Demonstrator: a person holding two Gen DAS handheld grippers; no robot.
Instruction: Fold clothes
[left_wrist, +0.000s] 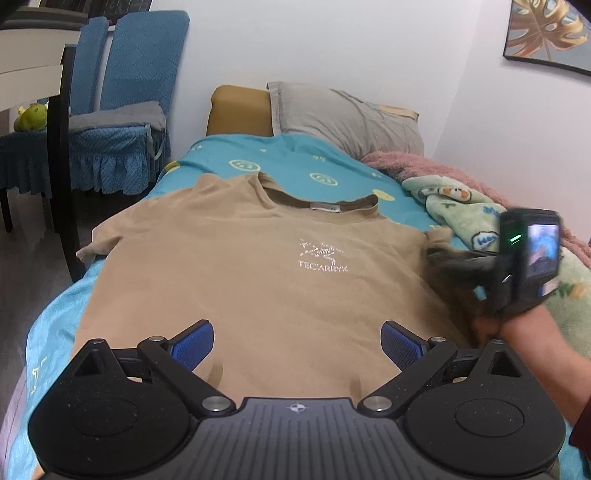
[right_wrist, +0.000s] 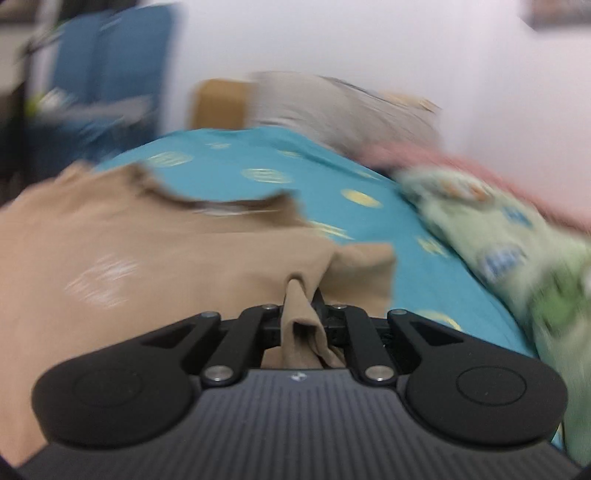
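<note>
Leftmost, at about nine o'clock in the left wrist view, two blue-covered chairs (left_wrist: 122, 85) stand beside the bed (left_wrist: 291, 155), whose teal sheet carries pale round prints. Spread flat on that sheet, front up with a white logo on the chest, lies the tan T-shirt (left_wrist: 236, 266), its collar pointing to twelve o'clock toward a grey pillow (left_wrist: 347, 118) against the wall. At six o'clock the left gripper (left_wrist: 297, 341) hovers over the shirt's lower hem, its blue-padded fingers (left_wrist: 194, 341) spread wide with only flat cloth between them, nothing pinched. Toward three o'clock, the right gripper (right_wrist: 301, 295) sits at the shirt's side near the sleeve; its own blurred view shows the fingers pressed together, pinching a raised fold of the tan fabric. Farther out at two to four o'clock a green printed blanket (left_wrist: 465, 206) and a pink fleece (left_wrist: 417, 166) lie bunched along the wall.
</note>
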